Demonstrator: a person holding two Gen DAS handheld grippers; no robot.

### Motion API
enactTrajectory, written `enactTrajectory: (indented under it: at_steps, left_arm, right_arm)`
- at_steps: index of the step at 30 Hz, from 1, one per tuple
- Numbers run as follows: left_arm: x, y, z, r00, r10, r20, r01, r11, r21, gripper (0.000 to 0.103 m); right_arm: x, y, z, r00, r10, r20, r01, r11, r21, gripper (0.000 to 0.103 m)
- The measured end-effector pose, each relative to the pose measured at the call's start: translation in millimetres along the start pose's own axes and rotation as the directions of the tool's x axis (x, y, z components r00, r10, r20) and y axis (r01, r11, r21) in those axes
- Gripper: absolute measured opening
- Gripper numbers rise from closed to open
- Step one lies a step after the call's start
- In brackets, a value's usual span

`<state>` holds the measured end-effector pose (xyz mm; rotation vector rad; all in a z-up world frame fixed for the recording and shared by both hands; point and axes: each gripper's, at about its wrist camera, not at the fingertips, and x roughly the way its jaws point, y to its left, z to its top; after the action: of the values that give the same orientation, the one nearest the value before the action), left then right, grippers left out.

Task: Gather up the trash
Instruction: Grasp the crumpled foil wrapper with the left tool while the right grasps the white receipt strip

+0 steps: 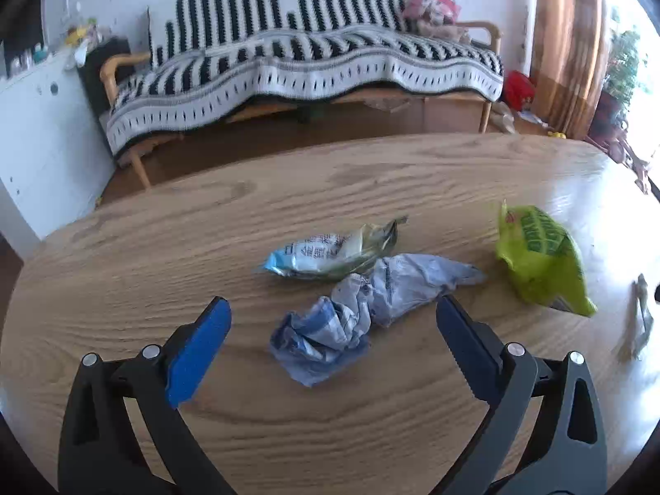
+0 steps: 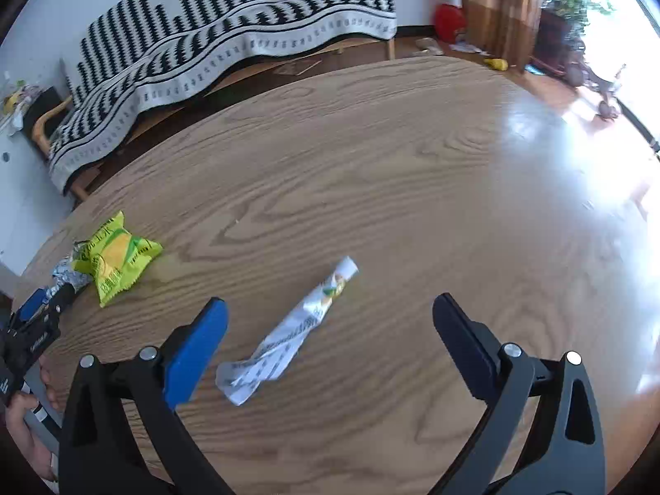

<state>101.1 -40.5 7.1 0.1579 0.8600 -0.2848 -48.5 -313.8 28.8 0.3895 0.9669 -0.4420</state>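
Observation:
In the left wrist view, my left gripper (image 1: 332,313) is open above a crumpled blue-and-white wrapper (image 1: 354,317) that lies between its fingers on the wooden table (image 1: 165,247). A blue foil snack bag (image 1: 330,253) lies just behind it. A green snack bag (image 1: 540,258) lies to the right and also shows in the right wrist view (image 2: 115,258). My right gripper (image 2: 330,313) is open above a long twisted white wrapper (image 2: 288,336). The left gripper shows at the left edge of the right wrist view (image 2: 39,309).
A thin wrapper scrap (image 1: 639,317) lies at the table's right side. A sofa with a black-and-white striped blanket (image 1: 305,57) stands behind the table. A white cabinet (image 1: 37,132) stands at the left. Curtains (image 2: 495,4) and plants are at the far right.

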Motion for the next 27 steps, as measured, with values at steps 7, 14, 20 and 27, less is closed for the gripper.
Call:
enactTrajectory:
  at_steps: [7, 14, 20, 27]
  left_arm:
    - [-14, -29, -2, 0.981, -0.195, 0.017, 0.194, 0.98, 0.053, 0.097]
    - [-57, -58, -28, 0.936, -0.345, -0.074, 0.352, 0.93, 0.109, 0.097]
    - [-51, -25, -26, 0.99, -0.138, -0.026, 0.138, 0.99, -0.002, 0.097]
    - [-11, -21, -11, 0.996, -0.063, -0.061, 0.059, 0.996, -0.063, 0.097]
  right_arm:
    - [-5, 29, -9, 0.998, -0.057, 0.017, 0.057, 0.997, -0.056, 0.096]
    - [-7, 24, -14, 0.997, -0.067, 0.026, 0.069, 0.994, -0.086, 0.096]
    - [-4, 5, -12, 0.998, -0.055, 0.006, 0.055, 0.998, -0.024, 0.096]
    - [3, 19, -19, 0.997, -0.078, -0.03, 0.077, 0.996, -0.036, 0.096]
